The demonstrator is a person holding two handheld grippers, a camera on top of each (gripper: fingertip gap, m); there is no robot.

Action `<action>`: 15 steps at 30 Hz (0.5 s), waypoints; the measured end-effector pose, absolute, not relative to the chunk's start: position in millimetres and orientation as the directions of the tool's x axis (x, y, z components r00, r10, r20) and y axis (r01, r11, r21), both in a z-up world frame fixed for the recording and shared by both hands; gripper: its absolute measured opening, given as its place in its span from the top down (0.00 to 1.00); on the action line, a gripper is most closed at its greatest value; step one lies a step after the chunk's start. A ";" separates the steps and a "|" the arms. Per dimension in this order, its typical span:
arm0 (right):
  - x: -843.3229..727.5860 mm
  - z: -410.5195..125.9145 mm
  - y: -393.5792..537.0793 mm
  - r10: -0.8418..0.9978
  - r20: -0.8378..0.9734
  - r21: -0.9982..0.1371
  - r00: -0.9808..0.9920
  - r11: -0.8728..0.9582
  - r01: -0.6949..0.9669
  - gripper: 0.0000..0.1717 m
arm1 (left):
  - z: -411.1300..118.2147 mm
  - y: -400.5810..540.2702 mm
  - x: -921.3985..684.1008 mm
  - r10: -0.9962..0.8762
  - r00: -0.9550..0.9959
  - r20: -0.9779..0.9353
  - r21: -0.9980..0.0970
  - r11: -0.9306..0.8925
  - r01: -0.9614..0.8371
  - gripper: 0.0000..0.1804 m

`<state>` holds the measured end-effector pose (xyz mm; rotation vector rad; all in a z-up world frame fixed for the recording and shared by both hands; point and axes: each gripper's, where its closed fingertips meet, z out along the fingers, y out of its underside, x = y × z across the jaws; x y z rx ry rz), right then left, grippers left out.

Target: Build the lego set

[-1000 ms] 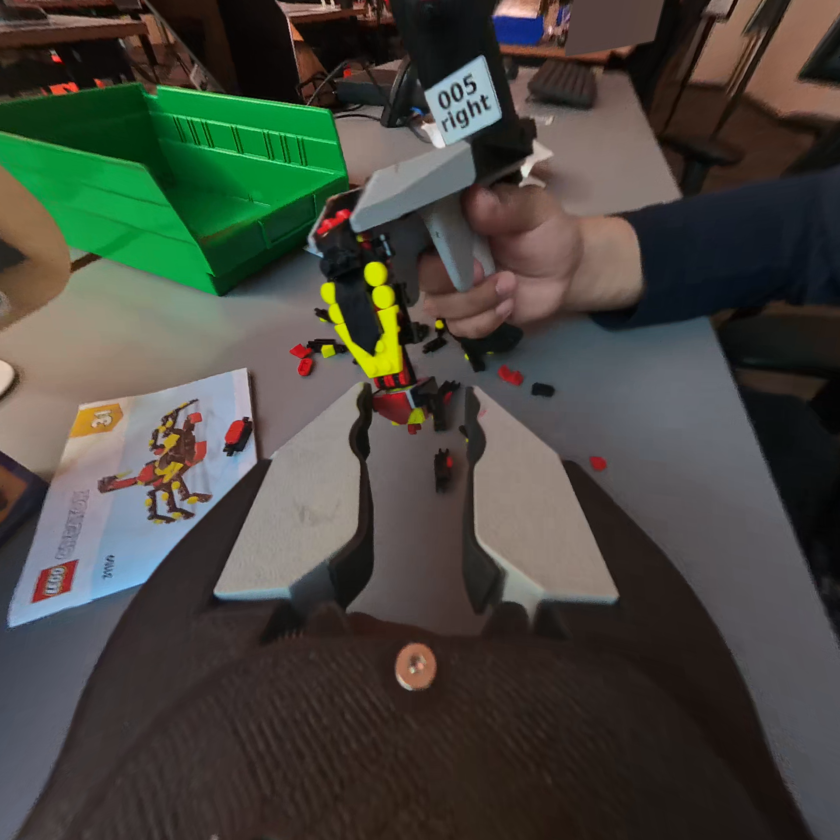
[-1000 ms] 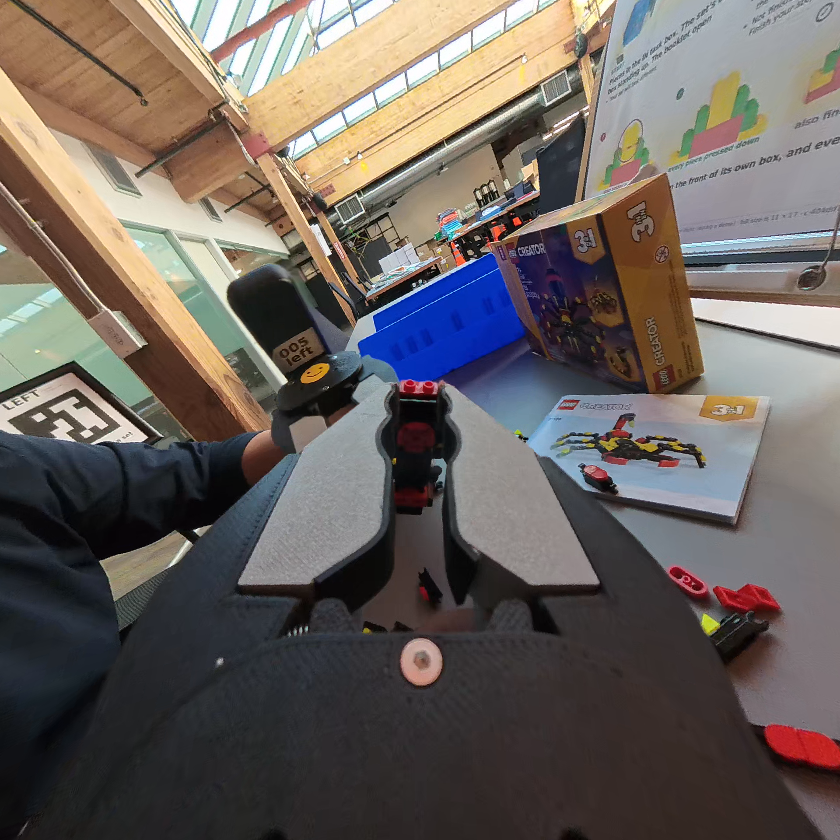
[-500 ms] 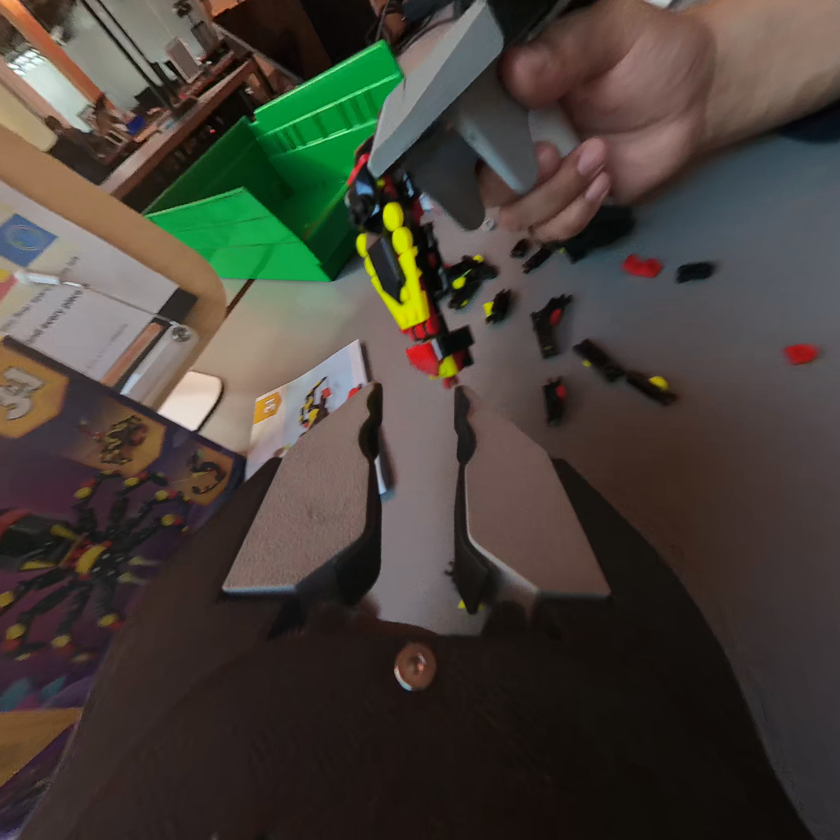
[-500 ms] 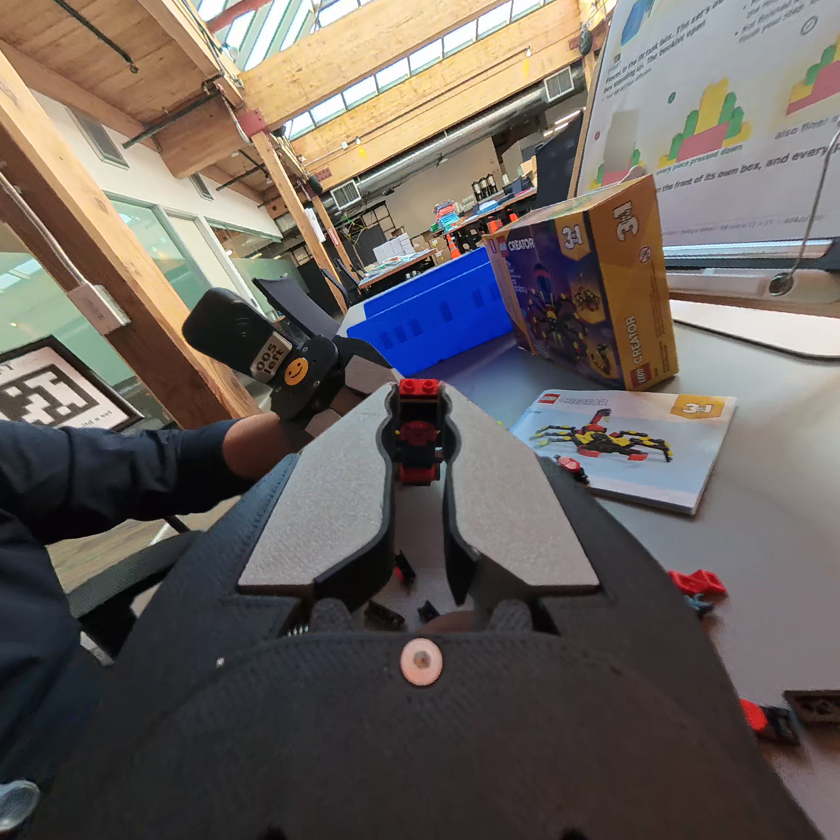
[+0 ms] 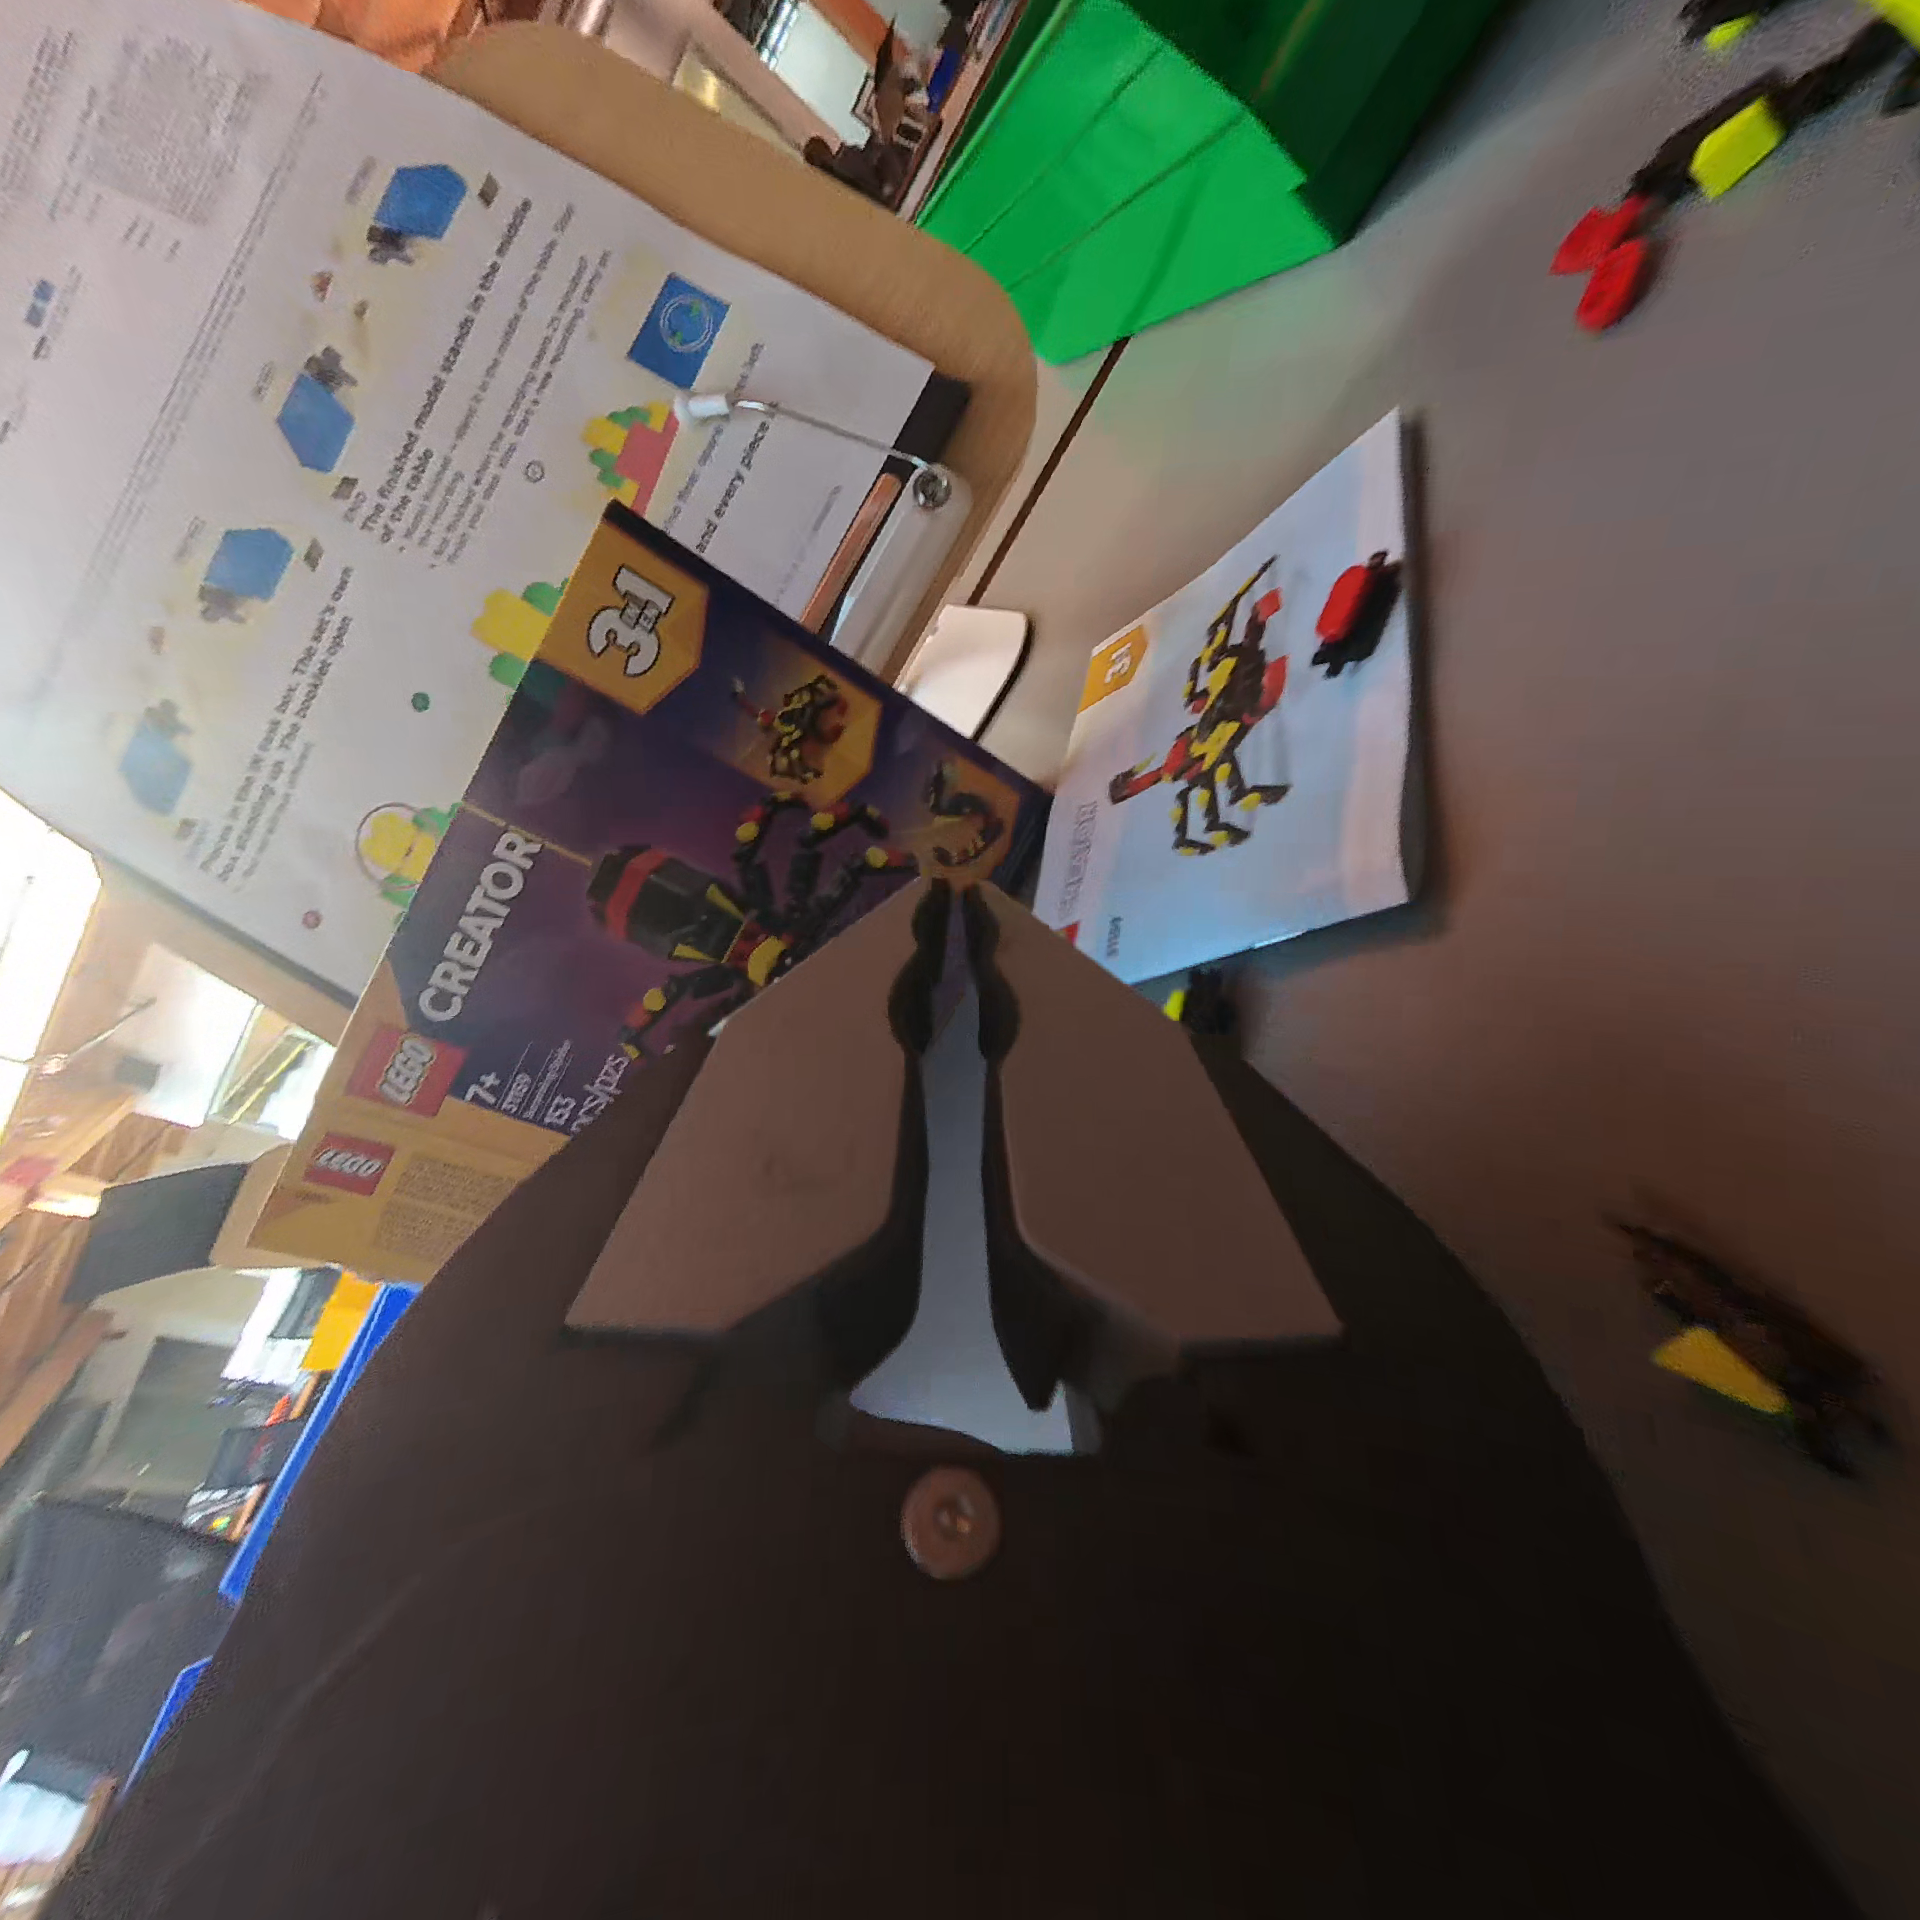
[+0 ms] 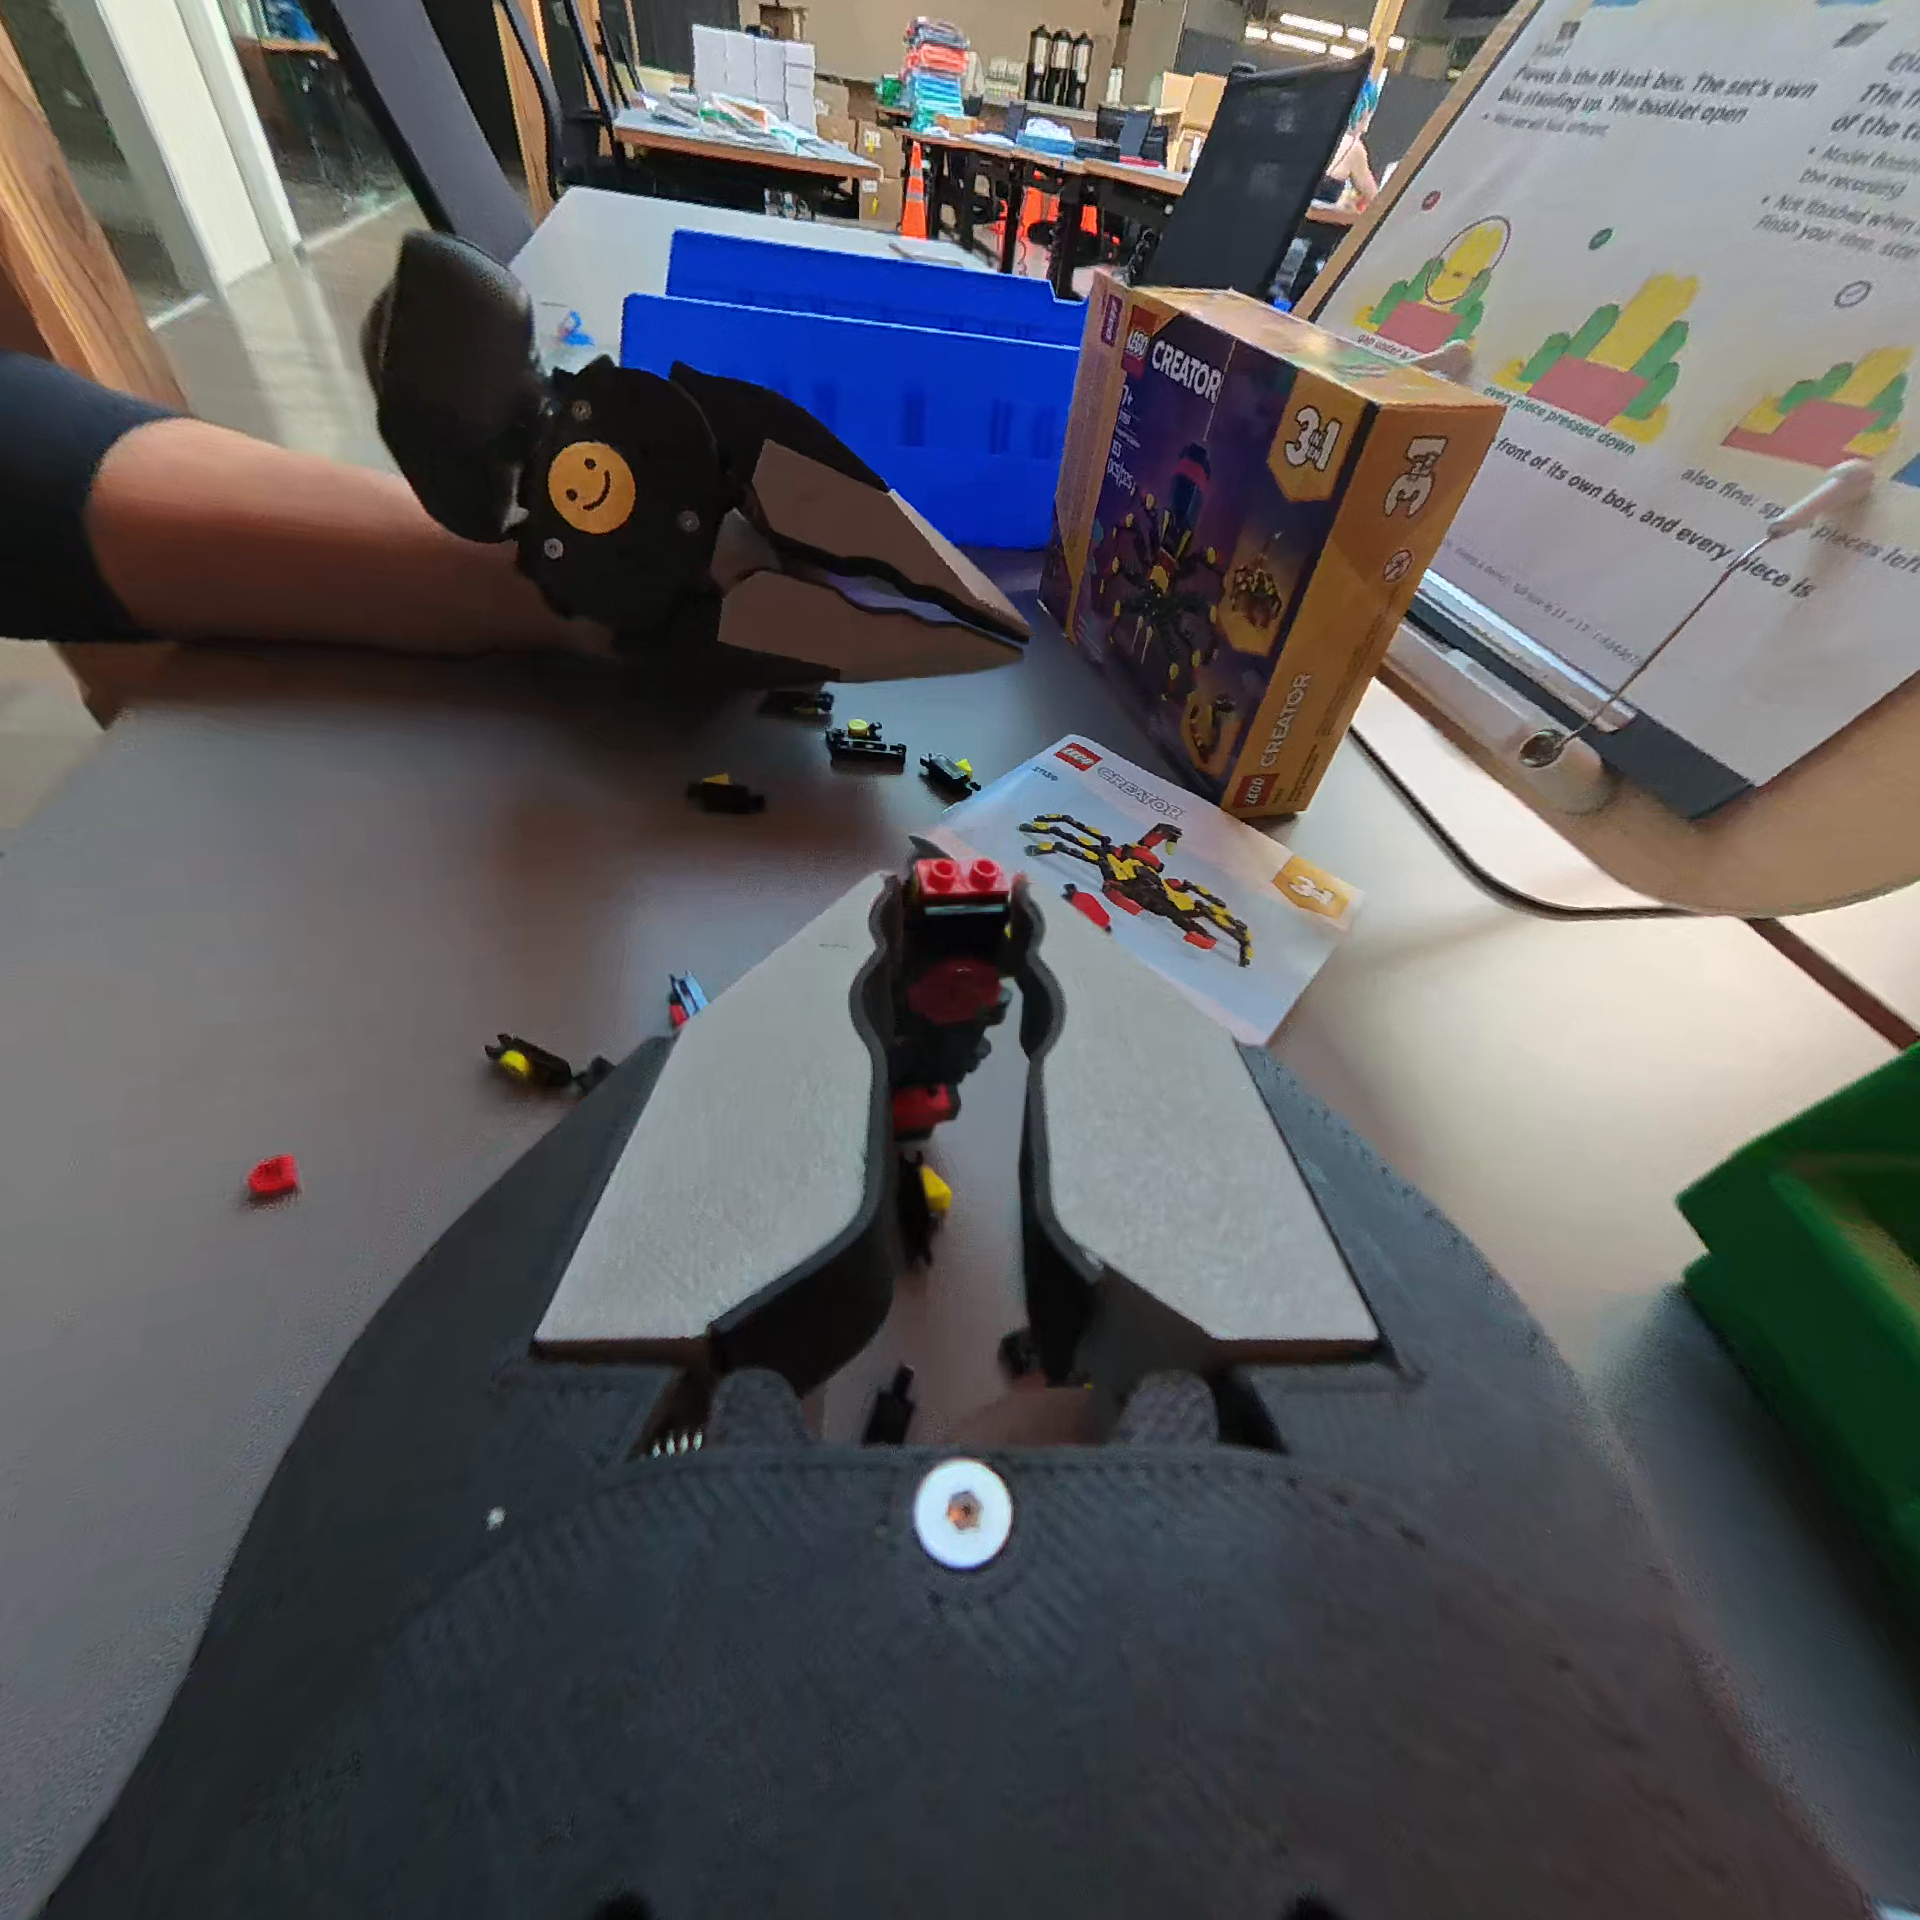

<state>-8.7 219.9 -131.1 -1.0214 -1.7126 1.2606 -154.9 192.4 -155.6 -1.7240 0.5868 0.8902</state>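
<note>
I had the right gripper (image 6: 954, 914) pinching a light, fragile-looking brick model (image 6: 951, 987) by its blocky body, the left gripper (image 5: 954, 906) closed empty.

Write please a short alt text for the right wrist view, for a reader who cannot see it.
The right gripper holds a black and red brick model between its fingers above a grey table. Beyond lie loose bricks, a booklet and a toy box; the left gripper is shut.
</note>
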 end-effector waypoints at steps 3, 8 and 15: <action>4.6 -133.5 226.4 0.899 0.175 -0.958 -0.402 0.249 0.139 0.89 | -151.1 189.9 -165.4 0.098 0.580 -0.808 -0.576 -0.337 -0.745 1.00; 22.3 -167.9 235.9 0.862 0.255 -0.864 -0.439 0.406 0.297 0.91 | -158.4 192.1 -177.7 0.112 0.501 -0.858 -0.499 -0.414 -0.761 1.00; 25.3 -151.6 273.4 0.933 0.249 -0.909 -0.258 0.317 0.269 0.89 | -171.1 195.0 -174.5 0.051 0.417 -0.908 -0.394 -0.449 -0.802 1.00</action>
